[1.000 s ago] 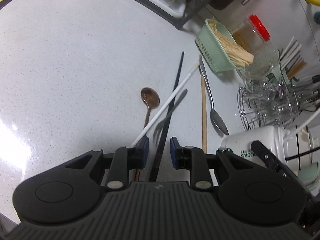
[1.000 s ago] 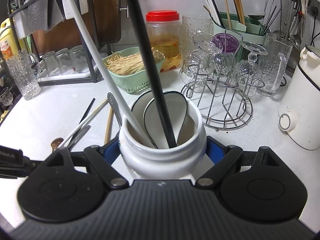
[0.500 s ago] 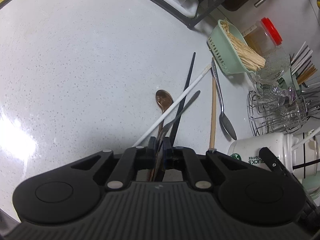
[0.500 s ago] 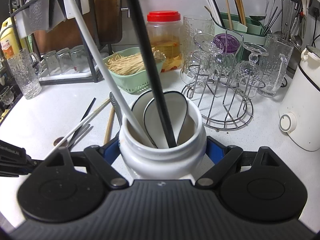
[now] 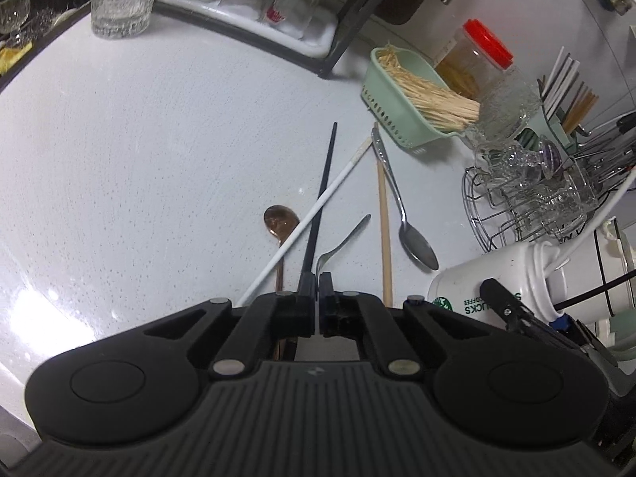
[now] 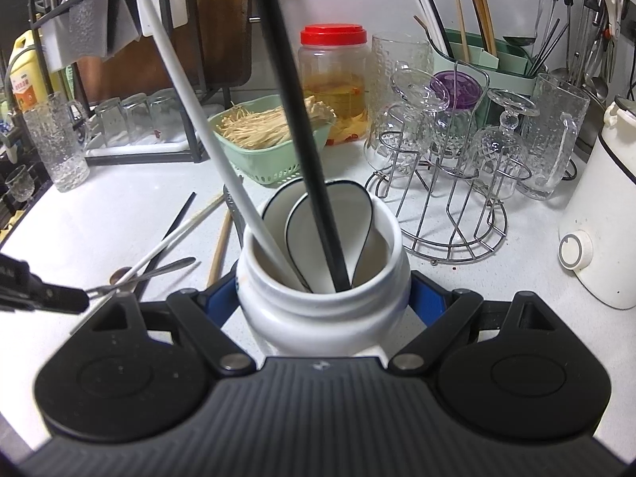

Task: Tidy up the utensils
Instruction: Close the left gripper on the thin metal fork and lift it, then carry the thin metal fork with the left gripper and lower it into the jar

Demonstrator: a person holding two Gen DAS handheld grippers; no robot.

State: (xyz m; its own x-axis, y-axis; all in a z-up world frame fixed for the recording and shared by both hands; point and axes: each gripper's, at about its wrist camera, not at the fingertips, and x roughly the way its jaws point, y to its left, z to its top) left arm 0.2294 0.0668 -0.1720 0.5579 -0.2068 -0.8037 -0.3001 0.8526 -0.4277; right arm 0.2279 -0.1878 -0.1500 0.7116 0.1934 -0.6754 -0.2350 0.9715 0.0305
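My left gripper [image 5: 318, 278] is shut on a silver fork [image 5: 342, 241] and holds it just above the counter; the fork also shows in the right wrist view [image 6: 159, 269]. On the counter lie a black chopstick [image 5: 321, 190], a white chopstick [image 5: 318, 210], a copper spoon [image 5: 280, 220], a wooden chopstick [image 5: 384, 230] and a silver spoon [image 5: 401, 214]. My right gripper [image 6: 322, 298] is shut on a white ceramic jar [image 6: 322, 314]. The jar holds a white chopstick [image 6: 206, 119], a black chopstick [image 6: 294, 111] and two white spoons [image 6: 338, 234].
A green basket of noodles [image 5: 413, 99], a red-lidded jar [image 5: 477, 63] and a wire rack of glasses [image 5: 532, 198] stand at the right. A dish rack with glasses [image 5: 258, 4] lines the back. A white kettle [image 6: 600, 214] stands at far right.
My left gripper closed on the silver fork and has lifted its end off the counter. My right gripper and the jar have not moved.
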